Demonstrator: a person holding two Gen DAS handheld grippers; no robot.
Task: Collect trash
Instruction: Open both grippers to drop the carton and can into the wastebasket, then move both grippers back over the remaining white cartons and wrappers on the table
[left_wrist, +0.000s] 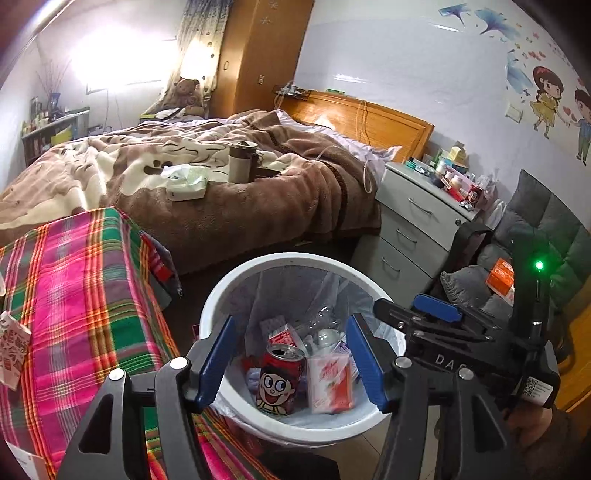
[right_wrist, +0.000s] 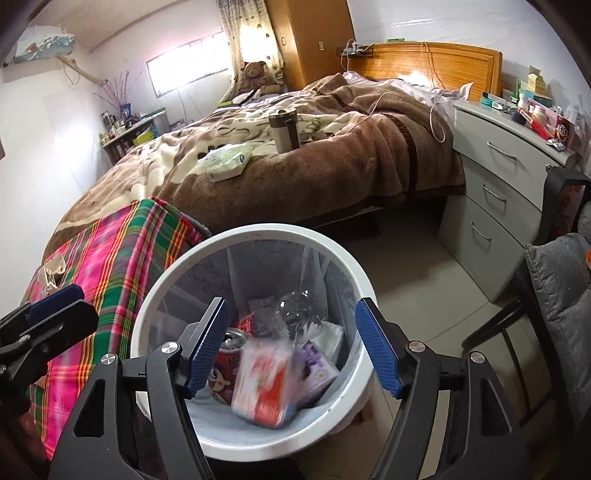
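Observation:
A white trash bin (left_wrist: 236, 291) with a clear liner stands on the floor below both grippers; it also shows in the right wrist view (right_wrist: 155, 295). Inside lie a red cartoon can (left_wrist: 280, 380), a red-and-white carton (left_wrist: 330, 380), a clear plastic bottle (left_wrist: 325, 325) and other packs. My left gripper (left_wrist: 291, 362) is open and empty above the bin. My right gripper (right_wrist: 291, 350) is open above the bin; a blurred red-and-white carton (right_wrist: 264, 380) is below it inside the bin, beside the can (right_wrist: 225, 365). The right gripper also shows in the left wrist view (left_wrist: 417, 317).
A plaid-covered surface (left_wrist: 81, 295) with paper scraps (left_wrist: 13, 347) is left of the bin. Behind is a bed (left_wrist: 207, 192) with a tissue pack (left_wrist: 184, 182) and a thermos (left_wrist: 242, 160). A grey drawer unit (left_wrist: 413, 221) and a cushioned chair (right_wrist: 554, 295) stand at the right.

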